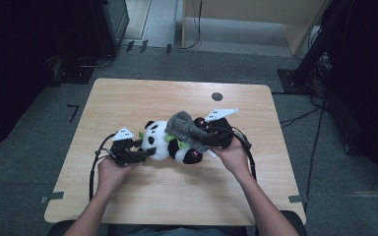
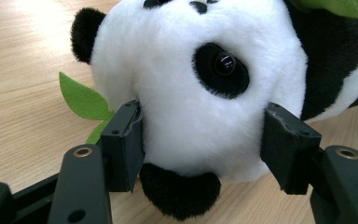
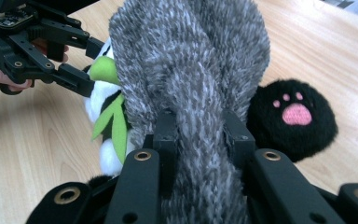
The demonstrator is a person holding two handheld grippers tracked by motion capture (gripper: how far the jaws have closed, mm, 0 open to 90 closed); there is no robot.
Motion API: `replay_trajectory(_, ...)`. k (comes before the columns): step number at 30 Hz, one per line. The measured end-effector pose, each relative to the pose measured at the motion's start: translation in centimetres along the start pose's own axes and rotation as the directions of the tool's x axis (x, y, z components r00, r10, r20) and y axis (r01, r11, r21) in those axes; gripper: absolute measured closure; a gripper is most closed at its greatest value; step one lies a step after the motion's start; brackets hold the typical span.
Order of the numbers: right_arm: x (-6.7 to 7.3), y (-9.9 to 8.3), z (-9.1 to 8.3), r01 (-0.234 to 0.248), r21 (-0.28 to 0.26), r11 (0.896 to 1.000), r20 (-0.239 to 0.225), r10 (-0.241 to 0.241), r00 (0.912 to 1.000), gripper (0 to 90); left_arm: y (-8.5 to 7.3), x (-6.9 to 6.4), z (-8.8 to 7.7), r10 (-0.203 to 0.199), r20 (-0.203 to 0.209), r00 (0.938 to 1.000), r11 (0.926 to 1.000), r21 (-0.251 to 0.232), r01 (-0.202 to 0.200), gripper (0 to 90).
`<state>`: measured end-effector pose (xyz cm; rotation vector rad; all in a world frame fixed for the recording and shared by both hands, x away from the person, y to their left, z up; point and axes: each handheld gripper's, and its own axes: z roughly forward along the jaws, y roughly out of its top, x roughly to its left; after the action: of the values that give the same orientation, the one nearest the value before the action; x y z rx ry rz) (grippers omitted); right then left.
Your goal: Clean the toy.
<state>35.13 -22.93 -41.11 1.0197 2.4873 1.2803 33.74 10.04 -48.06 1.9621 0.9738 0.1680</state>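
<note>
A black-and-white panda plush (image 1: 160, 140) lies on its side in the middle of the wooden table (image 1: 177, 196), with green felt leaves (image 2: 81, 98) at its neck. My left gripper (image 1: 150, 151) comes in from the left, and its pads press on both sides of the panda's white head (image 2: 200, 107). A grey furry cloth (image 1: 187, 129) is draped over the panda's body. My right gripper (image 1: 204, 132) is shut on a fold of this grey cloth (image 3: 191, 56). In the right gripper view, the panda's black foot with a pink paw print (image 3: 291, 119) lies beside the cloth and the left gripper (image 3: 93, 65) is at the upper left.
A small round dark hole (image 1: 217, 96) sits near the table's far edge. Bare wood lies on all sides of the plush. Around the table are grey floor, cables and dark equipment stands (image 1: 320, 54).
</note>
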Motion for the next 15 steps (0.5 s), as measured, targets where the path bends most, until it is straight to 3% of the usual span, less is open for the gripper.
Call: replay_trajectory(15,-1.0,-2.5,-1.1,-0.038,0.035,0.999,0.007,0.038,0.9992,74.2,-0.1,-0.1,-0.1,-0.004,-0.003,1.0000,1.0000,0.007,0.004,36.2)
